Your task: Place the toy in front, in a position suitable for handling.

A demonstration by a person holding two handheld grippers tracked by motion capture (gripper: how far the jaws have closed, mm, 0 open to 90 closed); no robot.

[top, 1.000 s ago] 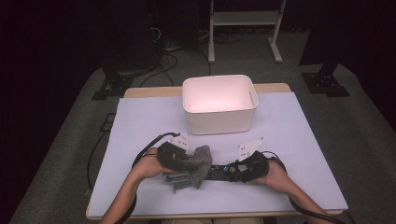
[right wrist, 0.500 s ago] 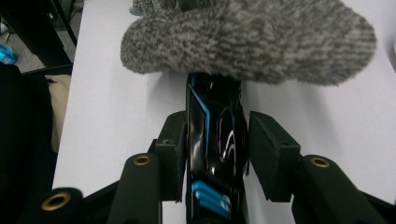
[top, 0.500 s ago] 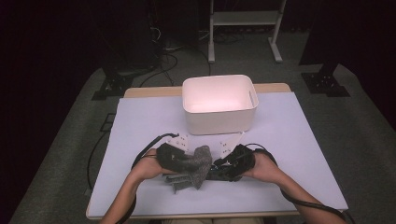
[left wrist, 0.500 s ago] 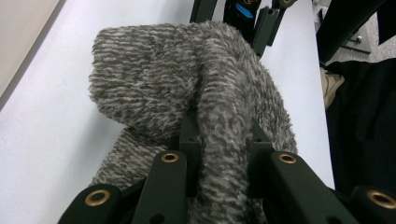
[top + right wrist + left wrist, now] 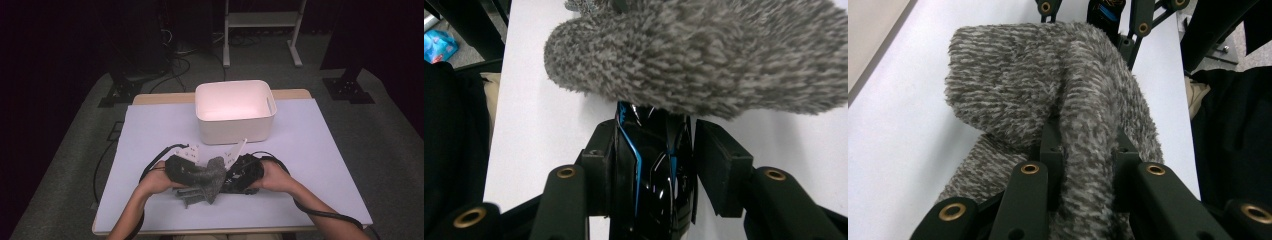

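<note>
Near the table's (image 5: 150,130) front edge, left fingers (image 5: 1083,165) pinch fuzzy grey sock (image 5: 1048,85) — right fingers (image 5: 656,165) opening.

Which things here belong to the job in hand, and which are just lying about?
In the job: grey fuzzy cloth, clamped in the left gripper; glossy black item between the jaws of the right gripper, which have just been opening.
Lying about: white bin, untouched, farther back on the table; floor cables; metal stand behind.

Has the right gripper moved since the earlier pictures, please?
Yes. The right gripper has shifted left toward the grey sock, closer under the white bin; its jaws have been opening.
</note>
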